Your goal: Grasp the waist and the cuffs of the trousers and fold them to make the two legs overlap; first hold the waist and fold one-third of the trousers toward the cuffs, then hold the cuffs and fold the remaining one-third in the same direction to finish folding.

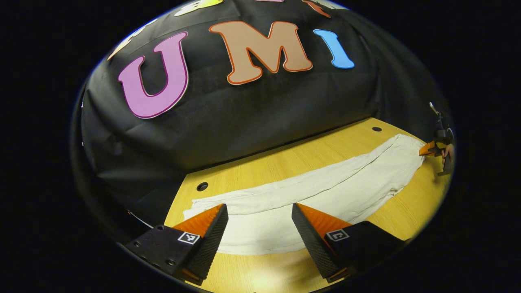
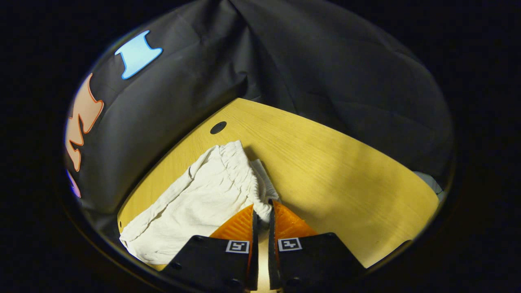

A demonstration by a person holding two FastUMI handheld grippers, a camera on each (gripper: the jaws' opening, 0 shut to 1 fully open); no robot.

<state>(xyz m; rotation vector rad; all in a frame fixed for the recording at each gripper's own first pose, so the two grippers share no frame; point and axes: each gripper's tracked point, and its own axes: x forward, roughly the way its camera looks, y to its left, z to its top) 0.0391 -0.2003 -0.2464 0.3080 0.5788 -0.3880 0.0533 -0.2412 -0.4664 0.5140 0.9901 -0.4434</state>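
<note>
While right gripper (image 2: 261,215) pinches trousers (image 2: 195,203), left gripper (image 1: 259,221) spread

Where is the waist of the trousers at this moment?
In the right gripper view, the gathered waist lies on the wooden table, its near end pinched by the right hand-held gripper, below the table's round hole.

Dim booth, light from above. Table (image 1: 285,162) lit warm, w/ a glare patch near the bottom edge in left gripper view; in right gripper view a broad shadow band crosses the table (image 2: 346,162). Trousers (image 1: 325,191) bright but not blown out. Backdrop dark, folds barely lit. Strong fisheye bend; edges soft & dark, centre sharp.
</note>
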